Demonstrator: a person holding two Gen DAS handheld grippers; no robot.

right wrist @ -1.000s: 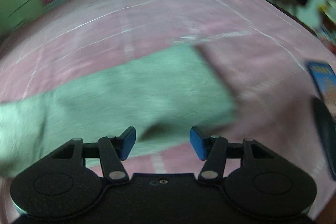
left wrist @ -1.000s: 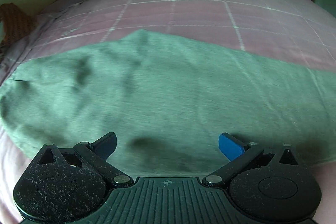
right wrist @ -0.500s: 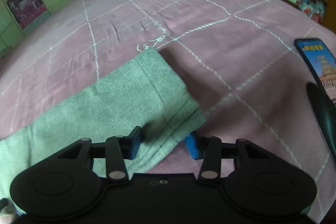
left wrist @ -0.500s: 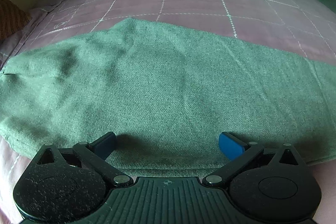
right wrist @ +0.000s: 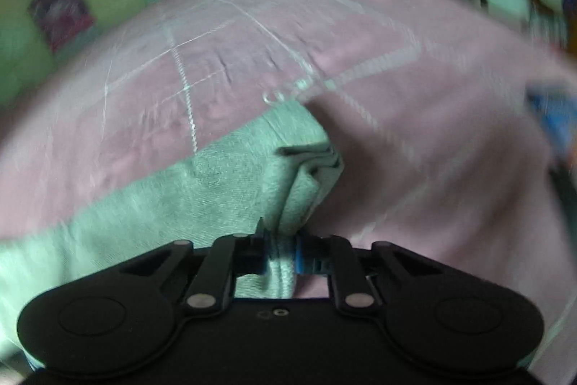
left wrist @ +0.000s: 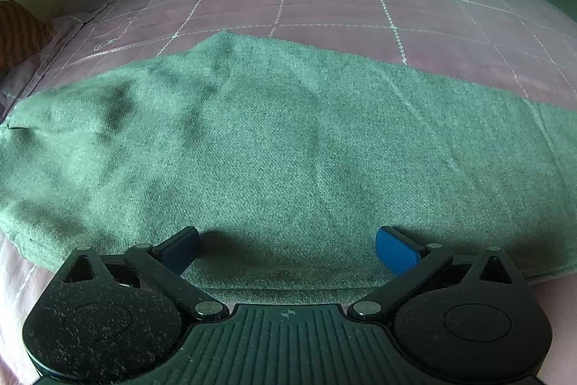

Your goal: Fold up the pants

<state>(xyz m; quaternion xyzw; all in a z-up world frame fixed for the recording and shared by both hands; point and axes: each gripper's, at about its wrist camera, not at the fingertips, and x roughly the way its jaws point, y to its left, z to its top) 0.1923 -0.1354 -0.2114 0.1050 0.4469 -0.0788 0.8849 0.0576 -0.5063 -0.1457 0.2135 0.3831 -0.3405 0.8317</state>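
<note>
Leftmost, taking the green pants (left wrist: 274, 147) as the landmark, a brown striped cushion (left wrist: 18, 38) sits beyond their far left end, at the edge of the bed. The pants lie spread flat across the pink quilted bedspread (left wrist: 324, 9), whose white stitched grid shows bare on the side of the pants away from the camera. Some soft wrinkles and dark shadows mark the cloth toward its left end, and the far edge rises to a blunt point near the middle.

At the near edge of the pants the left gripper (left wrist: 286, 242) hovers with its two blue-tipped fingers spread wide apart, nothing between them; its shadow falls on the cloth just in front of it. Whether the fingertips touch the fabric cannot be told.

Further right along the pants, at their leg end, the right gripper (right wrist: 279, 253) has its fingers drawn together and clamped on a bunch of the green cloth (right wrist: 216, 183). The fabric gathers into folds running up from the pinch, and the hem corner looks doubled over. This view is motion-blurred. Beyond the pants' right end, a blue object (right wrist: 555, 118) lies on the bedspread (right wrist: 414, 139), too smeared to identify.
</note>
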